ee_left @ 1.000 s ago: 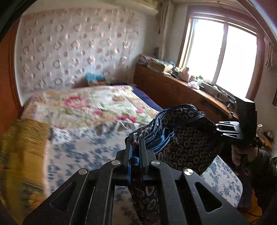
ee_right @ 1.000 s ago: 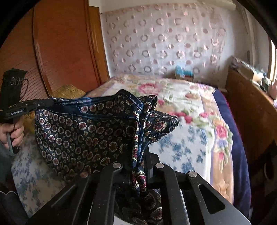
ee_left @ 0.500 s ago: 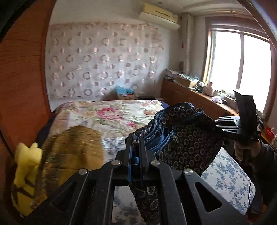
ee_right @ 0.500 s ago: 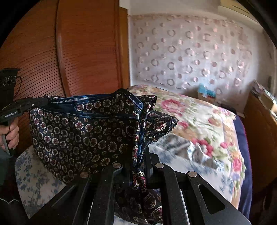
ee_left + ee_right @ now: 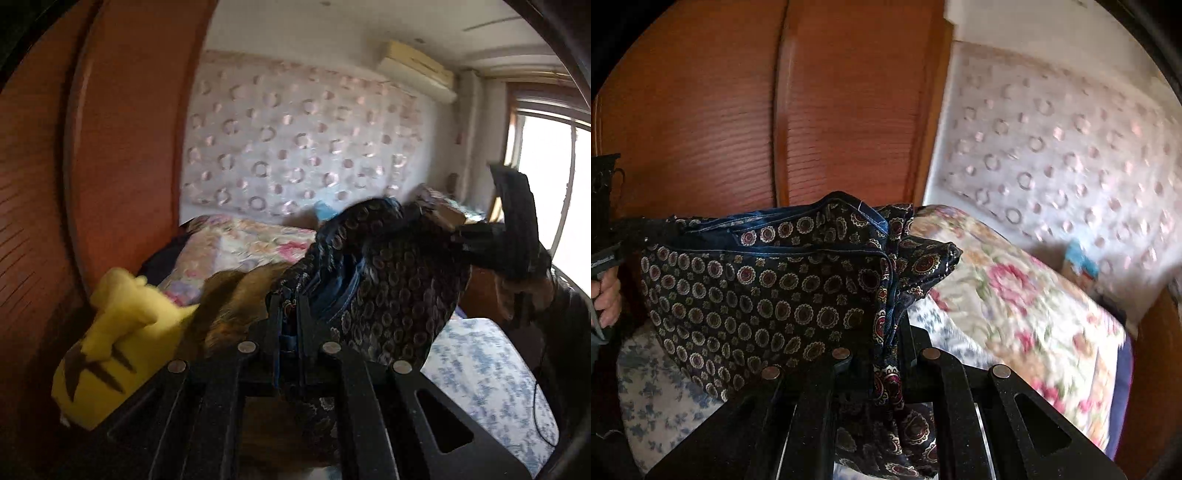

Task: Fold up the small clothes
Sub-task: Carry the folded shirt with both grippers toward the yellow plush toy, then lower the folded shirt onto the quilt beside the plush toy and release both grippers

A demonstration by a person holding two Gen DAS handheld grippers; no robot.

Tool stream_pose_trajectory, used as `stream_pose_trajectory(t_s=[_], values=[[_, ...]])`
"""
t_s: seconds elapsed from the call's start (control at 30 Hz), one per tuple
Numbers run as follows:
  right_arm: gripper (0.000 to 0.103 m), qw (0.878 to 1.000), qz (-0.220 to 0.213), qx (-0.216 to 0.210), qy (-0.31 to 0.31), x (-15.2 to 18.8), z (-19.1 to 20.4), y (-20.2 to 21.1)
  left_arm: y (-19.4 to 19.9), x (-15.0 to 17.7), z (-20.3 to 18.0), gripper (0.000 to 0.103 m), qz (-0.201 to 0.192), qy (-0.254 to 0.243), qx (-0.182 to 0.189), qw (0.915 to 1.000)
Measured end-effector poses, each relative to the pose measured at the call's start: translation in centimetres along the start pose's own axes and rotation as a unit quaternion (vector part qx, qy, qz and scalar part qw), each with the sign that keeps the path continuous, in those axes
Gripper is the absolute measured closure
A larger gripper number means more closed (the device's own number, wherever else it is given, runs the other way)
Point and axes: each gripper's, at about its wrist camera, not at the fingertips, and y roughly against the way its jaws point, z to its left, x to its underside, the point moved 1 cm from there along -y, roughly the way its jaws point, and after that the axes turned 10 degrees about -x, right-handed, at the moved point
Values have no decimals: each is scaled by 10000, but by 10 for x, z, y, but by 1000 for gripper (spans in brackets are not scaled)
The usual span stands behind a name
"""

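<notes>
A bed (image 5: 1027, 295) with a flowered cover lies below. Above it hangs a dark patterned garment (image 5: 768, 291), stretched between both grippers. The left gripper (image 5: 288, 328) pinches one edge, the right gripper (image 5: 892, 332) the other. A yellow plush toy (image 5: 118, 343) sits beside.

A dark patterned garment (image 5: 764, 291) is clamped by the right gripper (image 5: 890, 332) and held stretched above the bed (image 5: 1015, 306), before wooden panelling (image 5: 775, 110).
</notes>
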Motion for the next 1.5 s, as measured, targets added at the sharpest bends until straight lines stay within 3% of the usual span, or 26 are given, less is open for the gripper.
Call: stream_pose_trajectory(t_s=[0.2,0.47,0.63,0.73,0.77,0.8,0.9,1.07,1.3,1.5], values=[[96,9982,188,-81,571,-35,6,-60,-9,31,28,96,188,234,-314,9991],[98,9971,233,-435,573,-65,10,-118,-12,59,56,96,302,588,-464,9967],[98,9964,425,-253,689,-71,26,-147,-18,69,66,96,440,771,-564,9945],[71,9975,502,-155,466,-75,22,-158,-23,72,67,96,529,784,-578,9938],[57,9980,496,-108,373,-73,18,-158,-24,73,67,96,553,762,-599,9938],[53,9982,510,-69,306,-71,16,-158,-25,72,66,96,577,739,-632,9936],[49,9980,561,282,124,-64,11,-161,-28,73,66,96,636,725,-661,9931],[48,9967,514,410,-485,-26,3,-136,-26,73,64,96,623,670,-710,9933],[48,9852,601,-102,-1600,25,-16,-125,-28,78,62,96,710,556,-834,9924],[48,9613,433,-955,-2547,35,-28,-134,-29,84,63,96,816,558,-876,9912]])
